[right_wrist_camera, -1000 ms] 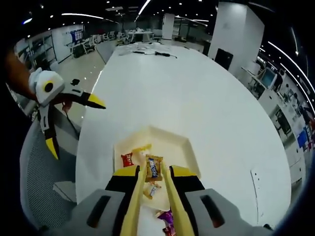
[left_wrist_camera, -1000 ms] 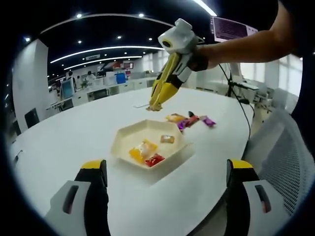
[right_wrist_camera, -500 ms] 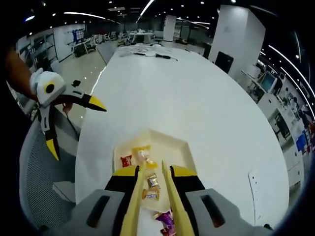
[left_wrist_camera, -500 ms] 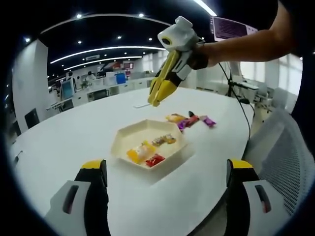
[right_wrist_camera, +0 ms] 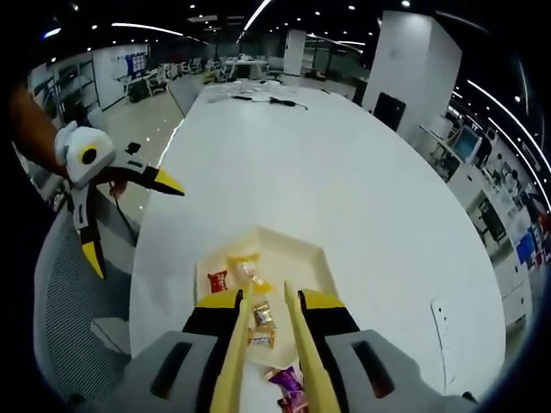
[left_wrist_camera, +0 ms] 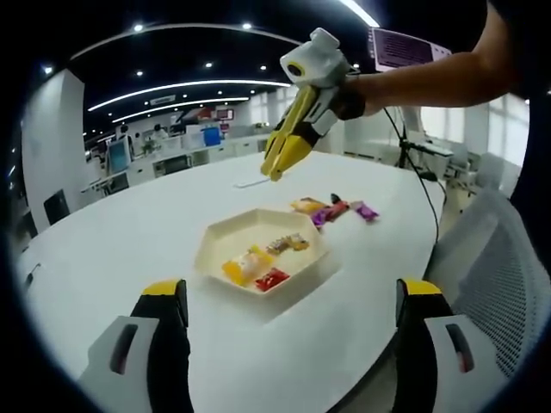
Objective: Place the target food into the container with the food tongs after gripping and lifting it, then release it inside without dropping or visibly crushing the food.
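Bright ceiling lights shine over a big office room, and a long white table (left_wrist_camera: 129,241) fills the left gripper view. On it sits a cream tray (left_wrist_camera: 261,252) with six sides. Inside lie a yellow candy (left_wrist_camera: 241,265), a red candy (left_wrist_camera: 271,279) and a brown candy (left_wrist_camera: 287,244). Just beside the tray, on the table, lie more candies (left_wrist_camera: 334,209), orange and purple. The left gripper (left_wrist_camera: 293,297) has its yellow-tipped jaws wide apart, holding nothing. The right gripper (left_wrist_camera: 281,155) hangs above the tray, held by a hand, and its yellow tongs grip nothing.

From the right gripper view, the tongs (right_wrist_camera: 267,320) point down at the tray (right_wrist_camera: 318,267), tips a little apart, with the brown candy (right_wrist_camera: 263,315) lying in the tray between them. Writing on the wrappers is too small to read. The left gripper (right_wrist_camera: 129,219) is off to the side, jaws open.
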`<state>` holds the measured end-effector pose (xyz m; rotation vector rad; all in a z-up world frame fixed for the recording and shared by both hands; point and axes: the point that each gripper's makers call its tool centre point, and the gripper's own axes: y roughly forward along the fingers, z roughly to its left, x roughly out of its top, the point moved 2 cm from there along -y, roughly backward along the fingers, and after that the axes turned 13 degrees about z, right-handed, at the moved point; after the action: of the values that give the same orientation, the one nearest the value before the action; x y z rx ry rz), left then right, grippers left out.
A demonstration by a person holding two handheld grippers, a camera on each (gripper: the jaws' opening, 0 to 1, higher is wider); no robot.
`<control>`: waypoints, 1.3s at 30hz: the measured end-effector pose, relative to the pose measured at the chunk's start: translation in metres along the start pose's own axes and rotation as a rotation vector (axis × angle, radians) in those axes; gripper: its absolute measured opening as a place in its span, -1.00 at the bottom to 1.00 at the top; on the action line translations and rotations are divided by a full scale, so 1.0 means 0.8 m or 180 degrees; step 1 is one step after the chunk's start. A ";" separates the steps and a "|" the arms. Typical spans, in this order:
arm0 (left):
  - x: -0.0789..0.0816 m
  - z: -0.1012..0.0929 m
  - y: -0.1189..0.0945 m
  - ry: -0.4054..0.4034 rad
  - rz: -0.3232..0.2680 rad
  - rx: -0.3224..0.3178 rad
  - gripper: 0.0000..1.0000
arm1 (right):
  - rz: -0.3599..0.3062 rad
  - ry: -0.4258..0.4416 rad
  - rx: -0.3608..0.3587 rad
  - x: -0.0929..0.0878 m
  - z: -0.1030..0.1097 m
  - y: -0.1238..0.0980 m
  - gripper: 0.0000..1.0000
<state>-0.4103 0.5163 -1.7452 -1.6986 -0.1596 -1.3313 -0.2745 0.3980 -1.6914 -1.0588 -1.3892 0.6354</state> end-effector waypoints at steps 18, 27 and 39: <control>-0.003 0.001 0.001 0.0025 0.0060 0.0037 0.93 | 0.0013 0.0154 -0.0135 -0.042 -0.024 -0.024 -0.51; -0.006 0.001 0.002 0.0054 0.0108 0.0055 0.93 | 0.0045 0.0279 -0.0236 -0.080 -0.046 -0.038 -0.51; -0.012 0.001 0.006 0.0054 0.0195 0.0051 0.92 | 0.0107 0.0461 -0.0323 -0.133 -0.072 -0.053 -0.50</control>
<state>-0.4108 0.5183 -1.7556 -1.6656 -0.1073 -1.2957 -0.2423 0.2741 -1.6960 -1.1877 -1.2907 0.5063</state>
